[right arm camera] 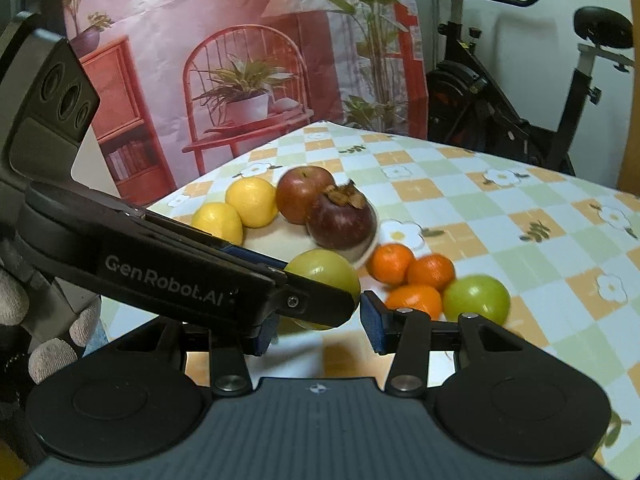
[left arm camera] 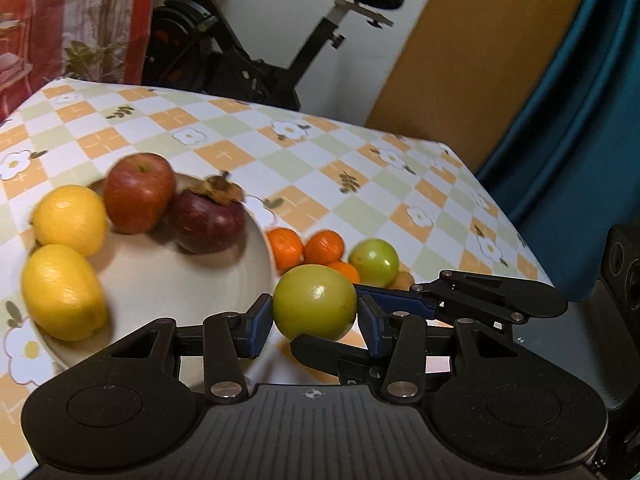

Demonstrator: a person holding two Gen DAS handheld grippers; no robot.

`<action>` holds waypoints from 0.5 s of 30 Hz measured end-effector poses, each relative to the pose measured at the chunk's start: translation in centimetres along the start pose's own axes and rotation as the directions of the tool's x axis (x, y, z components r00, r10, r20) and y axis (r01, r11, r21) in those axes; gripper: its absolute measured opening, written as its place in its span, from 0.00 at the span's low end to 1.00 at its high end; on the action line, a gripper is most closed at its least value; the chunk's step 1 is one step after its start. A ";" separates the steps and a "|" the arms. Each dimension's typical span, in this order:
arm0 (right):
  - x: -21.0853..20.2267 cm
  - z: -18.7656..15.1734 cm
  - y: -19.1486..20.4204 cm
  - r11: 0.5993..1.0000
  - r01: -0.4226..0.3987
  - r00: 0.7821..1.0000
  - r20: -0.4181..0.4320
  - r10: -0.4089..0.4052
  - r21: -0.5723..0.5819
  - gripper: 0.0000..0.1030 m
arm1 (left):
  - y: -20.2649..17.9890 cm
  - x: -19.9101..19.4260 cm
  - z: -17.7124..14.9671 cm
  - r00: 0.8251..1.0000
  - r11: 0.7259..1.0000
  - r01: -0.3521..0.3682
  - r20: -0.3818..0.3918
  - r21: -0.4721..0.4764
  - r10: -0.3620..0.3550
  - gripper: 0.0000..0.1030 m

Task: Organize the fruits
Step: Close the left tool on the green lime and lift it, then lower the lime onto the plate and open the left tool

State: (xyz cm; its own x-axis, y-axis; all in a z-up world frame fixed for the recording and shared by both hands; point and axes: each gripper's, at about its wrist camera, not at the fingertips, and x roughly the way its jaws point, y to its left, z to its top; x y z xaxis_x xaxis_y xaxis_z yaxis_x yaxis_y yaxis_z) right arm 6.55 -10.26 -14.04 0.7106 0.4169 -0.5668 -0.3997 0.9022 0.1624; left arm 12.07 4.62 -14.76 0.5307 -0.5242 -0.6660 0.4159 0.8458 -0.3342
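Black linkages and blue pads of the left gripper fill the foreground of the left wrist view, its two fingers pinching a yellow-green fruit from either side, just beside the rim of a cream plate. On the plate lie two lemons, a red apple and a dark purple mangosteen, the apple and mangosteen touching. Beyond the held fruit, on the checked tablecloth, sit small oranges and a second green fruit, clustered close together. The right gripper enters from the right, one blue-padded finger reaching just behind the held fruit; whether its fingers are spread cannot be told from this view. An exercise bike stands behind the table. In the right wrist view, the right gripper has its fingers spread apart, with nothing between the pads. The left gripper crosses in front from the left, gripped by a gloved hand, and the yellow-green fruit shows above its finger, near the plate. Three oranges and the second green fruit lie to the right on the tablecloth.
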 end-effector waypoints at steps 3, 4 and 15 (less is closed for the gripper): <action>0.8 1.0 0.5 1.000 -0.018 1.000 -0.003 0.017 -0.023 0.46 | 1.4 -0.6 0.4 1.000 0.999 -0.015 0.020 -0.034 0.015 0.47; 1.2 1.4 0.7 0.999 -0.025 1.000 -0.005 0.025 -0.030 0.46 | 1.9 -0.7 0.6 0.999 0.999 -0.021 0.024 -0.046 0.022 0.47; 7.5 4.0 2.6 0.996 -0.090 0.995 -0.046 0.089 -0.028 0.46 | 8.3 -0.2 2.0 0.997 0.977 -0.078 -0.001 -0.198 0.080 0.47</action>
State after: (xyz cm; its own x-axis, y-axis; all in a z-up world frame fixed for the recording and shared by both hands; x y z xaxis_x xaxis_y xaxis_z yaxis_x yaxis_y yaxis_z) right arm 13.13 -4.35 -14.65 0.6450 0.4901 -0.5863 -0.4783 0.8573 0.1904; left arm 16.91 11.50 -16.04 0.5617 -0.4551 -0.6909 0.2190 0.8871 -0.4063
